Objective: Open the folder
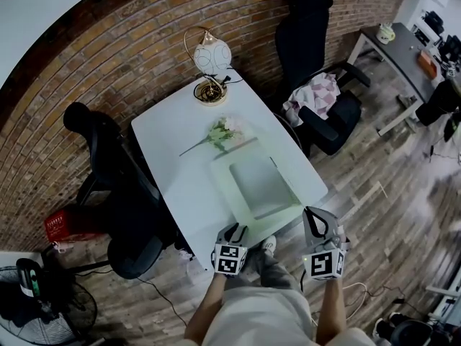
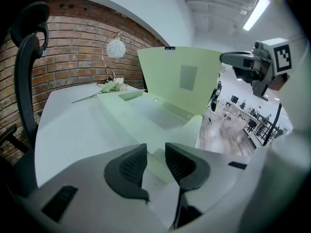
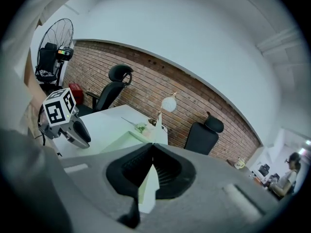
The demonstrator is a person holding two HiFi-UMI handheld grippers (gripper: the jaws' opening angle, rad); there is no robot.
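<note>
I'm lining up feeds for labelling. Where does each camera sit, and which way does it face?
Head view: on the person's head, looking down at the table and folder; forearms, left claw and right claw show.
Left gripper view: on the left claw, facing across the table; open jaws show.
Right gripper view: on the right claw, facing the brick wall; its jaws grip the folder.
Shared: both gripper views show the lamp.
</note>
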